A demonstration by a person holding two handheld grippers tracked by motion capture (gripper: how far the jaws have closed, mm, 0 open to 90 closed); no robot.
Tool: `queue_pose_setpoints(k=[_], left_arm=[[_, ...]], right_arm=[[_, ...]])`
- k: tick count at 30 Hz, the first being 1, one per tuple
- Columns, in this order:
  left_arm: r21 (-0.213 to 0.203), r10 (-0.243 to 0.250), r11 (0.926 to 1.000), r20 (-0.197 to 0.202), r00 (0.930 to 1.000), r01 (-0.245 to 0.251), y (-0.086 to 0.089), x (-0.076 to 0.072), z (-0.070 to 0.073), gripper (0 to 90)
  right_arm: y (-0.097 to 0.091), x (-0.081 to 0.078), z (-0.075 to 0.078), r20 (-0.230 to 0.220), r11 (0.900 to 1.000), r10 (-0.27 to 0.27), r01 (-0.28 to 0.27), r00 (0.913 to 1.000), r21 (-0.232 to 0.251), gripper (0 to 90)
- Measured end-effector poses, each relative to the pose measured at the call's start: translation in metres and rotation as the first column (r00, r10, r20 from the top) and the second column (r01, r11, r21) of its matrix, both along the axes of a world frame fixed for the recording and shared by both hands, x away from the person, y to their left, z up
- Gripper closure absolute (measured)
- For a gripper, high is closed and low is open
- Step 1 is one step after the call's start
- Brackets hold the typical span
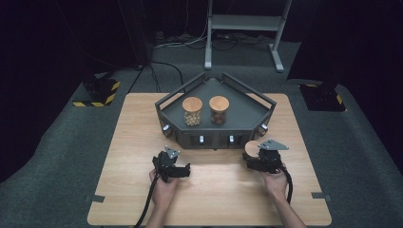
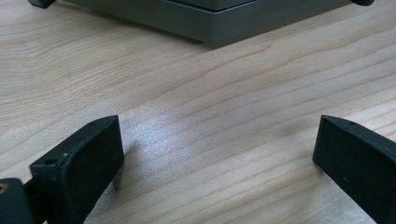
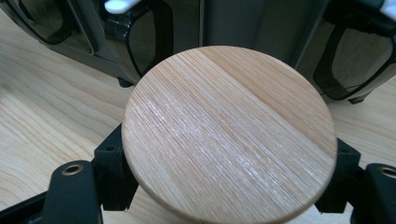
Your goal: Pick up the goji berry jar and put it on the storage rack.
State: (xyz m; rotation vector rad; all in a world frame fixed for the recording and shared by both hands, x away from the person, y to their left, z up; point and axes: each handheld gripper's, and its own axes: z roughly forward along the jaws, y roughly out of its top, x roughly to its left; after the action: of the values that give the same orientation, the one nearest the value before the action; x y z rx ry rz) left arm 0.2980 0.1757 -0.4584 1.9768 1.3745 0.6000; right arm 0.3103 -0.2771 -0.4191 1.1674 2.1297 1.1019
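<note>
Your right gripper (image 1: 252, 160) is clamped on a wooden-lidded jar (image 3: 229, 135), its jaws closed against the sides just under the lid, so the jar sits between them over the wooden table (image 1: 214, 190), just in front of the dark angular tray (image 1: 247, 114). If you push forward at this height, I judge the jar will knock the tray's front wall just ahead; lift before you cross it. Beyond that wall stand a jar of pale nuts (image 1: 192, 111) and a jar of darker contents (image 1: 219, 109); crowd them and they may tip. Your left gripper (image 1: 177, 171) stands wide open over bare wood, holding nothing.
</note>
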Motion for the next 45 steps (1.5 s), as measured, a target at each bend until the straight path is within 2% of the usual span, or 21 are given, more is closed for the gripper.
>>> queue_pose_setpoints(k=[21, 32, 34, 45], left_arm=[[0.000, 0.000, 1.0000, 0.000, 1.0000, 0.000, 0.000, 0.000, 0.000, 1.8], [0.000, 0.000, 1.0000, 0.000, 1.0000, 0.000, 0.000, 0.000, 0.000, 1.8], [0.000, 0.000, 1.0000, 0.000, 1.0000, 0.000, 0.000, 0.000, 0.000, 1.8], [0.000, 0.000, 1.0000, 0.000, 1.0000, 0.000, 0.000, 0.000, 0.000, 1.8]], right_arm=[[-0.014, -0.006, 0.034, 0.014, 0.9982, 0.058, -0.057, 0.9982, -0.016, 25.6], [-0.021, -0.004, 0.048, 0.003, 0.9974, 0.071, -0.071, 0.9974, -0.012, 25.6], [-0.023, -0.004, 0.052, 0.001, 0.9974, 0.072, -0.072, 0.9974, 0.005, 25.6], [-0.026, -0.005, 0.071, 0.012, 0.9953, 0.097, -0.097, 0.9952, 0.010, 25.6]])
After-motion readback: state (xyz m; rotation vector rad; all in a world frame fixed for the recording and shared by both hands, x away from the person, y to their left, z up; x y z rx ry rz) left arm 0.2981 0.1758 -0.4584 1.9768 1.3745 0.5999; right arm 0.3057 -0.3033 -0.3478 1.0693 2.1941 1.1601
